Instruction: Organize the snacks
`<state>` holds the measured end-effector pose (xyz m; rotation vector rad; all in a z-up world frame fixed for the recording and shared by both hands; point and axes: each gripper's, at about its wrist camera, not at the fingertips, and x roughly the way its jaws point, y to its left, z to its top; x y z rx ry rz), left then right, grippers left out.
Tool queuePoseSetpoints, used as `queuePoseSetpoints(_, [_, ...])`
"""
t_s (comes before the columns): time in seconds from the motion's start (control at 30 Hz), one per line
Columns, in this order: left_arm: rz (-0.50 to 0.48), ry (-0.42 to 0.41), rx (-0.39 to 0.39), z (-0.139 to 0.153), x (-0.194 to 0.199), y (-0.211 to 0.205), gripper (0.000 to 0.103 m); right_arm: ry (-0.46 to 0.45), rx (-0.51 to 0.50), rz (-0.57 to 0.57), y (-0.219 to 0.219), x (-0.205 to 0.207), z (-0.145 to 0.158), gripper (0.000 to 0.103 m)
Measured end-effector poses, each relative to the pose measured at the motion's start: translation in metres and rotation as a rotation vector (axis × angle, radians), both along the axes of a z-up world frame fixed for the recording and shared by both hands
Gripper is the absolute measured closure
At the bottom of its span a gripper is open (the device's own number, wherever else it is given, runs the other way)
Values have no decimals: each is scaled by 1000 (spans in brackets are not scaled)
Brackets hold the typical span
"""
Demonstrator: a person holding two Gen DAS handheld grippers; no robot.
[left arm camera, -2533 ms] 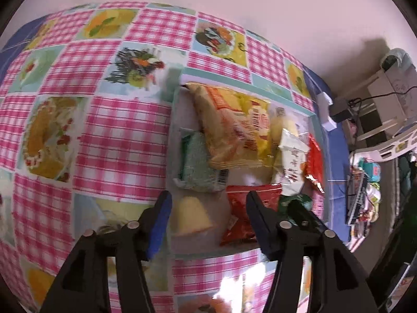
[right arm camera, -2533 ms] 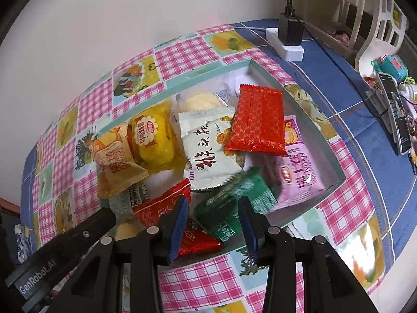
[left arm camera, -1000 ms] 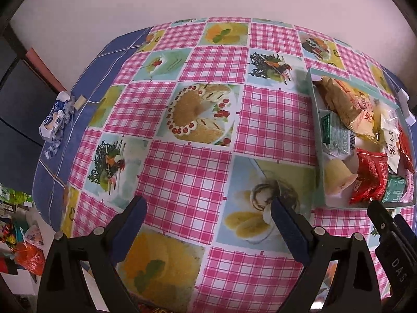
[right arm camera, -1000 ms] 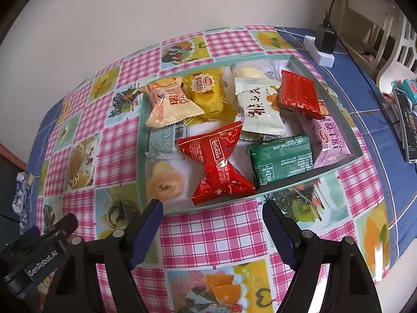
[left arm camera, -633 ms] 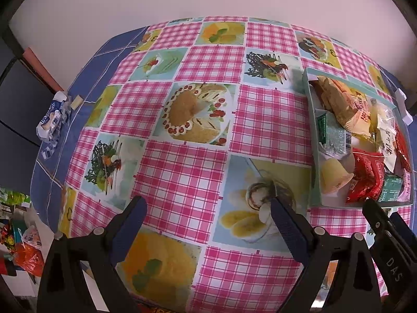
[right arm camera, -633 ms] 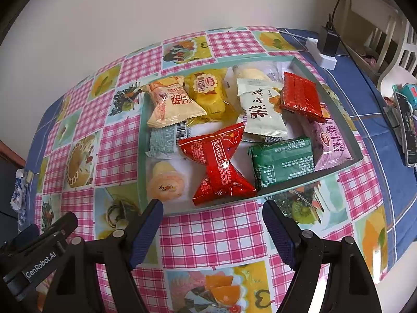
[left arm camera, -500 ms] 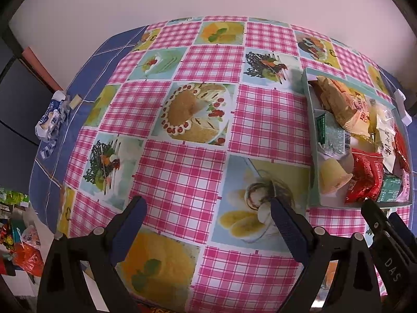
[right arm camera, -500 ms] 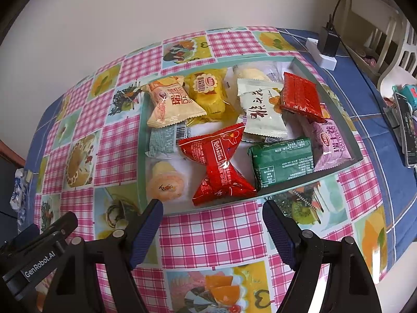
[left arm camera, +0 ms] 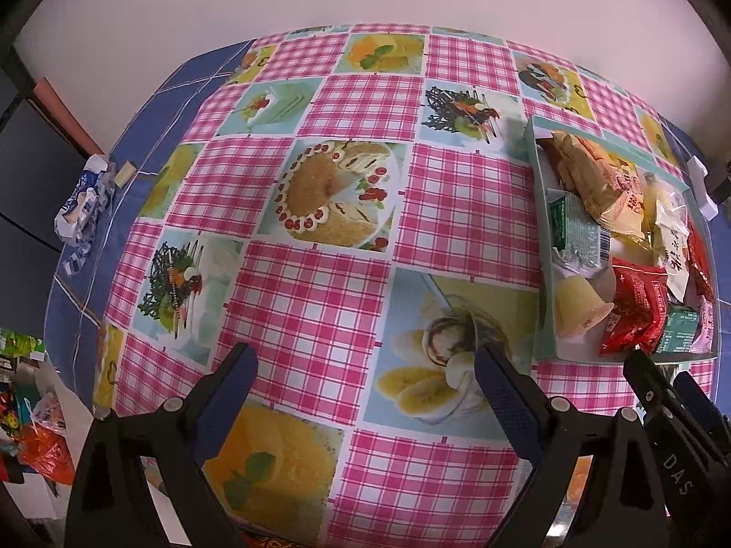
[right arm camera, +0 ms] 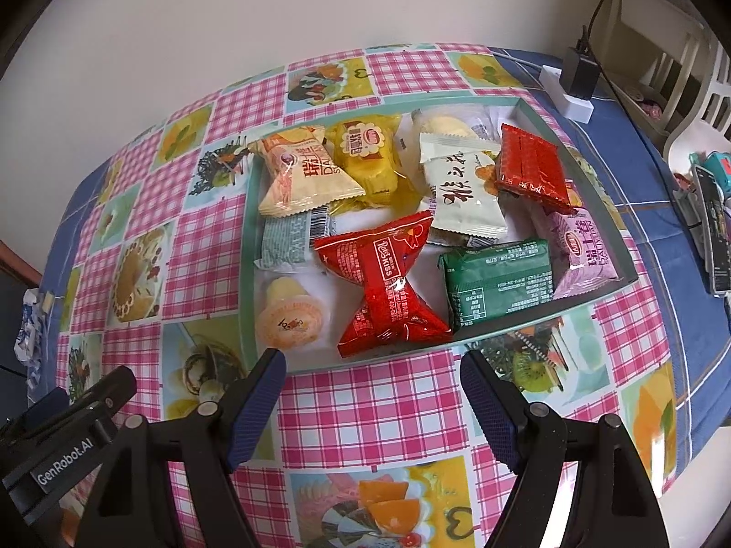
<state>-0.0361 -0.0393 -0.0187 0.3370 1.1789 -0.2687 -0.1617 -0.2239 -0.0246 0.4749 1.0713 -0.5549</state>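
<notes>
A shallow teal box (right arm camera: 249, 246) on the pink checked tablecloth holds several wrapped snacks: a red twisted packet (right arm camera: 388, 283), a green packet (right arm camera: 498, 278), a jelly cup (right arm camera: 290, 322), a white packet (right arm camera: 461, 196), a flat red packet (right arm camera: 530, 169) and a purple one (right arm camera: 585, 251). My right gripper (right arm camera: 372, 388) hovers open just in front of the box's near wall, nothing between its fingers. My left gripper (left arm camera: 365, 379) stands open over bare tablecloth, left of the same box (left arm camera: 546, 292). Each gripper's side shows at the other view's edge.
A white power strip with a black plug (right arm camera: 575, 91) lies on the blue cloth behind the box. A phone and small items (right arm camera: 712, 233) sit at the far right. A crumpled blue-white wrapper (left arm camera: 82, 210) lies at the table's left edge. White chair at back right.
Since 2.5 s ago both grippers drew back out of the box and opened wide; the green packet now lies in the box. Over the last second nothing has visibly moved.
</notes>
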Motion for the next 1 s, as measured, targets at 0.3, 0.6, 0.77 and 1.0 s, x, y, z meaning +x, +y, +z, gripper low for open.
queuePoseSetpoints(0.3, [3,8,-3,-1,1,1,7,4,-2,3,1,1,-1,21])
queuePoseSetpoints(0.6, [1,9,-4,-1,2,2,7,5,-4,3,1,1,-1,21])
queuePoseSetpoints(0.77, [0,9,-4,-1,2,2,7,5,-4,3,2,1,-1,21])
queuePoseSetpoints(1.0, [15,11,-8,-3,3,3,7,8,-4,5,1,1,-2,21])
